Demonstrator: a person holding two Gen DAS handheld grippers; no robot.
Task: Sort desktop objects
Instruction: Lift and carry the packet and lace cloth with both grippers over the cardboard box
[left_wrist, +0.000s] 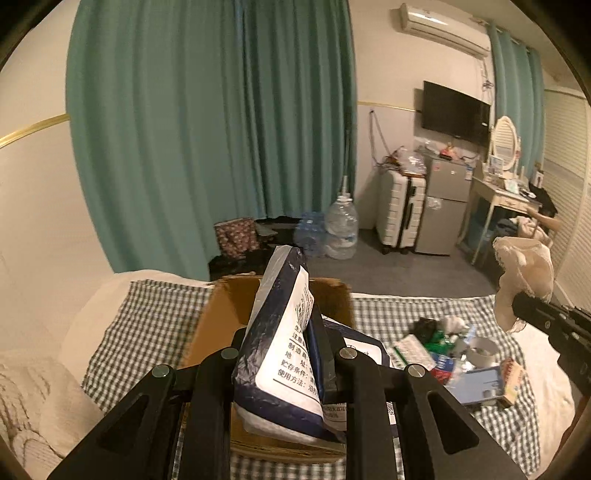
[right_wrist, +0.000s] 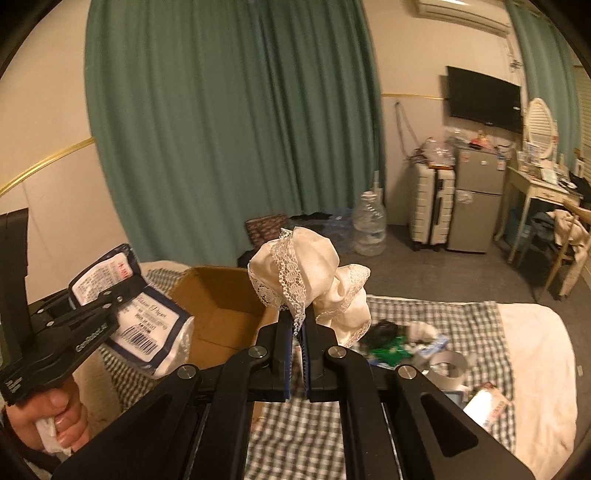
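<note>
A lived-in bedroom at home: bed (left_wrist: 122, 317) under a checked blanket (left_wrist: 424, 310), teal curtains (left_wrist: 207, 122), wall-mounted TV (left_wrist: 456, 112) and air conditioner (left_wrist: 443, 27), small fridge (left_wrist: 445, 206), suitcase (left_wrist: 399, 210), dressing table (left_wrist: 498, 195) with 1 oval mirror (left_wrist: 505, 138).

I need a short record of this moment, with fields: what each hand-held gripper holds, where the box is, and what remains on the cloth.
left hand-held gripper: shut on tissue pack
right hand-held gripper: shut on lace-trimmed cloth
cardboard box: open, on checked cloth, below both held items
remaining: pile of small items on the checked cloth, right of the box
</note>
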